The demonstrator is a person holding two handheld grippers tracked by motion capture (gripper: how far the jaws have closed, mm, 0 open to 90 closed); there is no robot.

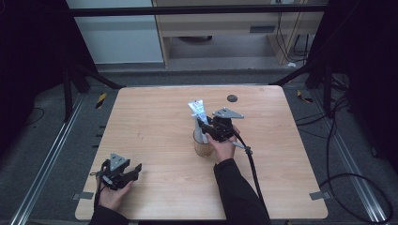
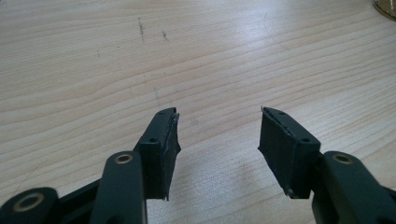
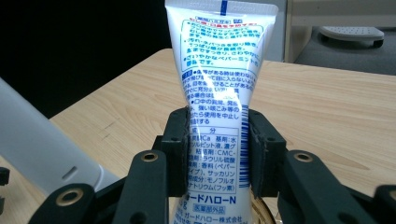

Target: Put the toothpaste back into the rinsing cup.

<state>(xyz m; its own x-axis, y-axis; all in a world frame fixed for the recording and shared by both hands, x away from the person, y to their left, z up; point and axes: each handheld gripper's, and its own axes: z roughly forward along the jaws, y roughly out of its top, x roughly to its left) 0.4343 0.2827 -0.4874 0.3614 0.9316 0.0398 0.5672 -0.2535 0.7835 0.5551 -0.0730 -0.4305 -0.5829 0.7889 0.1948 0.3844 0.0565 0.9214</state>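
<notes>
A white toothpaste tube (image 1: 197, 111) with blue print stands upright, cap down, in a small amber cup (image 1: 202, 147) near the middle of the wooden table (image 1: 155, 117). My right gripper (image 1: 202, 125) reaches in from the right and is shut on the tube. In the right gripper view both pads (image 3: 180, 149) lie flat against the sides of the tube (image 3: 219, 70). A white slanted object (image 3: 42, 149) leans at the left of that view, and I cannot tell what it is. My left gripper (image 1: 134, 168) rests at the front left, open over bare wood (image 2: 218, 116).
A small dark round disc (image 1: 232, 98) lies near the table's far edge. The cup's rim (image 2: 385, 7) peeks in at the top right of the left gripper view. Black frame bars and cables surround the table, and a cable trails from my right gripper.
</notes>
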